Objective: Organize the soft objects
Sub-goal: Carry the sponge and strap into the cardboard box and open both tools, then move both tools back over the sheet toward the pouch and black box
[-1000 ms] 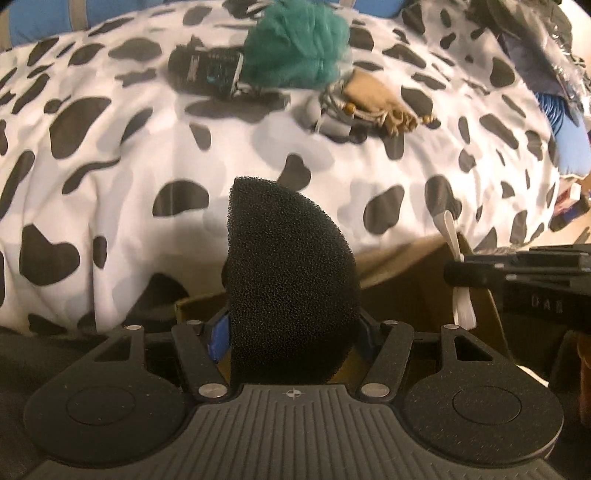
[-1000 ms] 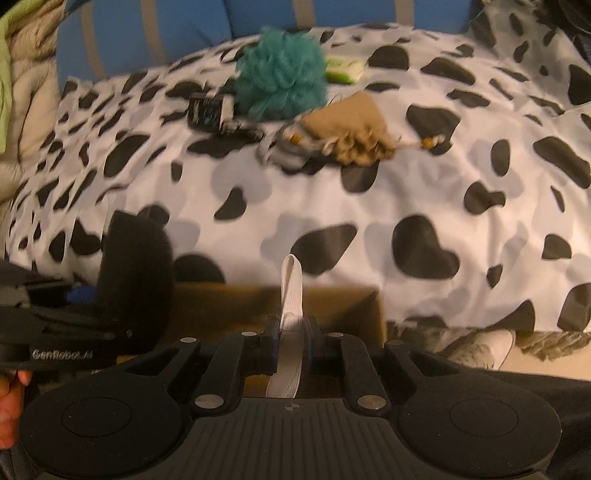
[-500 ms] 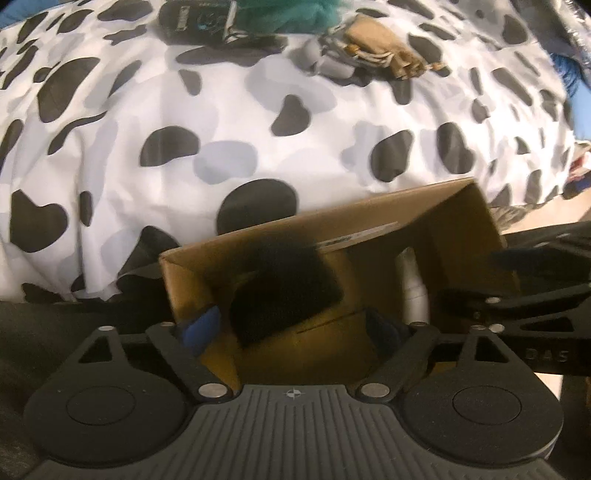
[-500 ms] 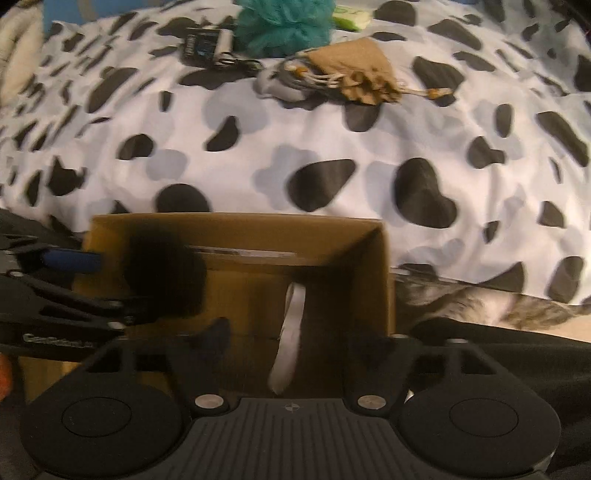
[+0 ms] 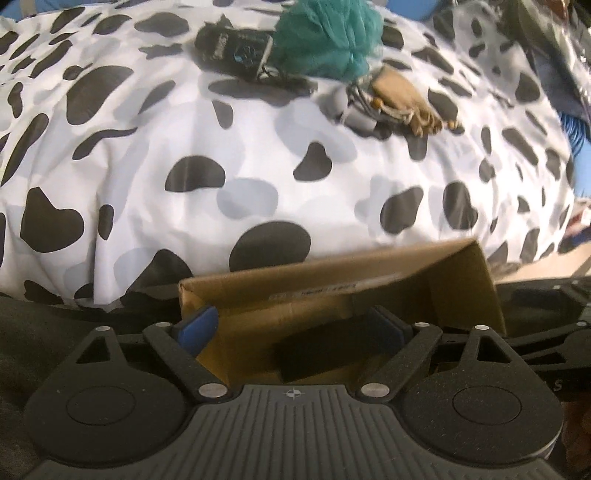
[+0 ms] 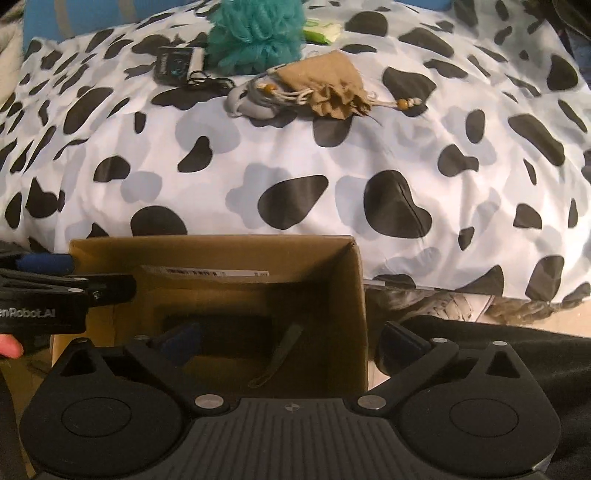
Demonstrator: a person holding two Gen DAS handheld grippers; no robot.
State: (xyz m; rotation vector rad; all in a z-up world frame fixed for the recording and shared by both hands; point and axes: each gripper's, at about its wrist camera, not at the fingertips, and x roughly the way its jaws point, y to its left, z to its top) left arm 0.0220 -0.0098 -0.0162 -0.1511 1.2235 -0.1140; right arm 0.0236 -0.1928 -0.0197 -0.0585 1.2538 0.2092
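Hovering both grippers, left (image 5: 295, 328) and right (image 6: 291, 339), wide-jawed and empty over the cardboard box (image 6: 354, 280), you are needing the teal pouf (image 6: 255, 33) next.

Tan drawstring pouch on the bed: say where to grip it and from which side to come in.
Grip the tan drawstring pouch across its gathered neck, probably from above. There the cloth bunches narrow, so open jaws can span it, while the body lies flat and wide on the cow-print bedding. A grey item touches its left side, so avoid that side.
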